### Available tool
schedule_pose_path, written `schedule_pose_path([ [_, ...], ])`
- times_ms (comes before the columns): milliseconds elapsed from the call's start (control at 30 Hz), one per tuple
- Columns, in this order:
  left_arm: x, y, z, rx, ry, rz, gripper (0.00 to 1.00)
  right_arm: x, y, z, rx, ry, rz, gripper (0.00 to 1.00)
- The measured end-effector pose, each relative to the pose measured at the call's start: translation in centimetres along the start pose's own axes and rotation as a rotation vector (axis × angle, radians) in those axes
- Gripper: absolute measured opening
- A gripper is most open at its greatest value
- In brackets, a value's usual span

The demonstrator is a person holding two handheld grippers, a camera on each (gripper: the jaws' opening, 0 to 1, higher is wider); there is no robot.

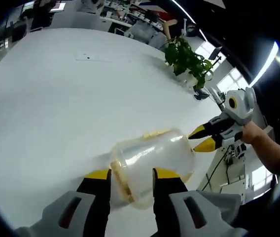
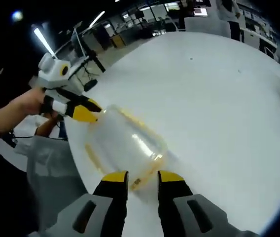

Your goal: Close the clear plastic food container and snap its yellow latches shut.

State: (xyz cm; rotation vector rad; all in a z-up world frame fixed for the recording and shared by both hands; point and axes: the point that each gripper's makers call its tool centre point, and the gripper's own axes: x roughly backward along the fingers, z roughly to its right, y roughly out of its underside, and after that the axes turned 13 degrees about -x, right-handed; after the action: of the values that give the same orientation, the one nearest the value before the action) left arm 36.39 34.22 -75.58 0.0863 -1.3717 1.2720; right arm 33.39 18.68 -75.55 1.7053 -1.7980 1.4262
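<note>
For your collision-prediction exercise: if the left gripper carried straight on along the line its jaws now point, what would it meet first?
Probably the clear container: it lies straight ahead of the left gripper, between its open jaw tips, on the white table. Exact depth is unclear.

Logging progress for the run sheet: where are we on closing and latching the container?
Done: the clear plastic food container on the round white table looks lidded, though blur hides the seam. In hand: the left gripper and right gripper each straddle one end, jaws apart. Left: its yellow latches; whether any is snapped shut cannot be told.
</note>
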Motion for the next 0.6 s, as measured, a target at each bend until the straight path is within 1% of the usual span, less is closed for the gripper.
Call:
schedule_pose_path([
  [133, 0.0, 0.1, 0.1, -0.068, -0.02, -0.018, 0.32, 0.0, -0.5, 0.0, 0.029, -0.004, 0.02, 0.23],
  [233, 0.2, -0.4, 0.9, -0.091, -0.007, -0.002, 0.32, 0.1, -0.6, -0.7, 0.036, -0.028, 0.024, 0.23],
  [300, 0.2, -0.6, 1.3, -0.132, 0.004, 0.003, 0.32, 0.2, -0.8, -1.0, 0.047, -0.032, 0.029, 0.23],
  [400, 0.0, -0.7, 1.6, -0.168, 0.019, -0.001, 0.32, 0.1, -1.0, -1.6, 0.078, -0.053, 0.033, 0.23],
  [467, 0.0, -0.5, 1.8, -0.21, 0.04, -0.012, 0.32, -0.1, -1.0, -2.0, 0.104, -0.059, 0.03, 0.23],
  [500, 0.0, -0.5, 1.9, -0.235, 0.045, -0.015, 0.33, -0.2, -1.1, -2.4, 0.148, -0.075, 0.034, 0.23],
  [533, 0.0, -0.5, 2.1, -0.286, 0.065, -0.015, 0.33, -0.4, -1.1, -2.6, 0.177, -0.076, 0.037, 0.23],
  [567, 0.0, -0.8, 2.4, -0.324, 0.085, 0.0, 0.32, -0.4, -1.0, -2.7, 0.178, -0.076, 0.036, 0.23],
  [600, 0.0, -0.8, 2.7, -0.336, 0.09, 0.006, 0.32, -0.6, -0.9, -3.0, 0.188, -0.081, 0.032, 0.23],
])
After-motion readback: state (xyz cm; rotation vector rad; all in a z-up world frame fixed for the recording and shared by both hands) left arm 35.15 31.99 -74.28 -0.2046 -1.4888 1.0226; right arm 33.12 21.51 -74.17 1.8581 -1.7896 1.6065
